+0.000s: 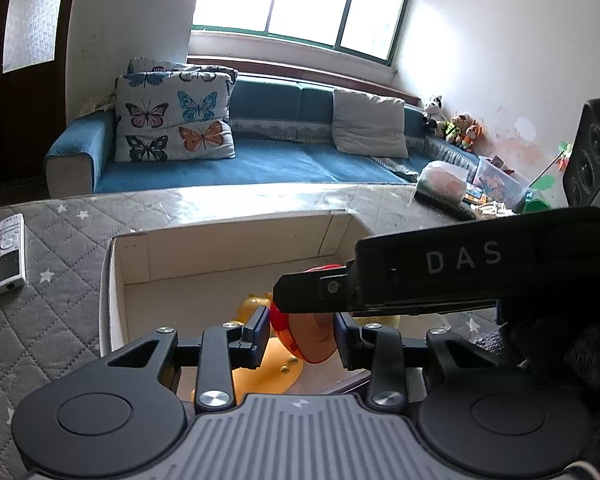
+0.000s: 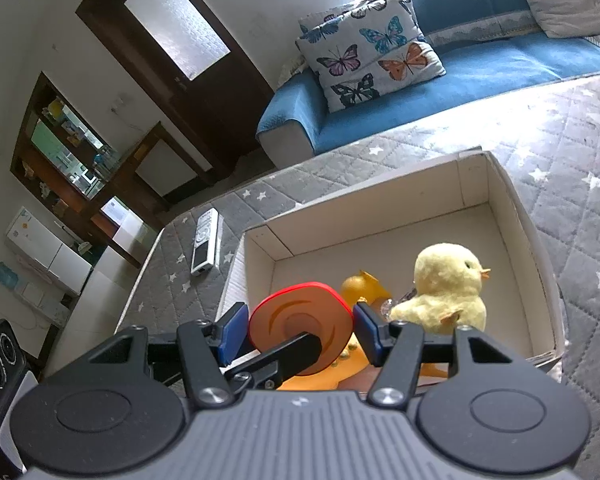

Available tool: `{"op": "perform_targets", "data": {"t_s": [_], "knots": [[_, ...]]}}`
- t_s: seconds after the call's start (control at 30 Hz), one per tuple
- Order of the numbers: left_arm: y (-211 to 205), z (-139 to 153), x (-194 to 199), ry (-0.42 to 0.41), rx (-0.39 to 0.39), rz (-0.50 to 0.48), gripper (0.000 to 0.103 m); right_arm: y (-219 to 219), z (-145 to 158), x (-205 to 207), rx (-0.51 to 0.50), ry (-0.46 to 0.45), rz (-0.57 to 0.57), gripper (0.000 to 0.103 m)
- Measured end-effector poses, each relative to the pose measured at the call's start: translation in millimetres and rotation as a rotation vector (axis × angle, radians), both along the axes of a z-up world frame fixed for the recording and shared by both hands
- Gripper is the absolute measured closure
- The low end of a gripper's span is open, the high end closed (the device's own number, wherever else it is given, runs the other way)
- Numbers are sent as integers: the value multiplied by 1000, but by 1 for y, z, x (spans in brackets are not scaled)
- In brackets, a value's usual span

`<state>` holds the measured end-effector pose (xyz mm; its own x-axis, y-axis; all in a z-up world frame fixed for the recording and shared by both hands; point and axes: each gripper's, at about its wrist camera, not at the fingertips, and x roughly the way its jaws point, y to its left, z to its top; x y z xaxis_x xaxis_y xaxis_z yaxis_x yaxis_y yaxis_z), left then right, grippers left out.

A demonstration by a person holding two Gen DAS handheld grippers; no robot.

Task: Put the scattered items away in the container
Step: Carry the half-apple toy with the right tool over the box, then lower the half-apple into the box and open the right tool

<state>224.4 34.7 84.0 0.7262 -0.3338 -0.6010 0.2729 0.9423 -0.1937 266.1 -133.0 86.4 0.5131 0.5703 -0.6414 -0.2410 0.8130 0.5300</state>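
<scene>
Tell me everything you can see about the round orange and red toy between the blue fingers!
The round orange disc with a red rim looks like smooth, slightly see-through plastic, with a raised spiral swirl on its face. It stands on edge over the open white cardboard box, above an orange plastic toy. The right gripper holds it by its rim between blue fingers. The left gripper has its own blue fingers on either side of the disc's faces, one crossing the swirl. A fluffy yellow chick sits beside it.

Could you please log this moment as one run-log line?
left claw: shut on orange toy | right claw: shut on orange toy | place: over box | in box: yellow chick | outside: remote
</scene>
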Motion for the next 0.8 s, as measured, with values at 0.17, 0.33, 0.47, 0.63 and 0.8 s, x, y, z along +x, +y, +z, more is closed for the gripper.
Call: {"op": "perform_targets", "data": {"t_s": [0.17,0.33,0.47,0.63,0.8], "knots": [[0,-8,5,18,9,-7,66,1,-10,6,3,24,0,45],[0,-15,8,35,18,-14,66,2,-20,12,3,45,1,45],[0,-20,10,47,26,-16,65,4,-26,14,2,60,-1,45],[-1,-26,10,62,34,-21,64,5,-32,17,-8,67,-11,44],[-1,-27,10,65,34,-21,64,6,-31,17,-22,58,-18,44]]}}
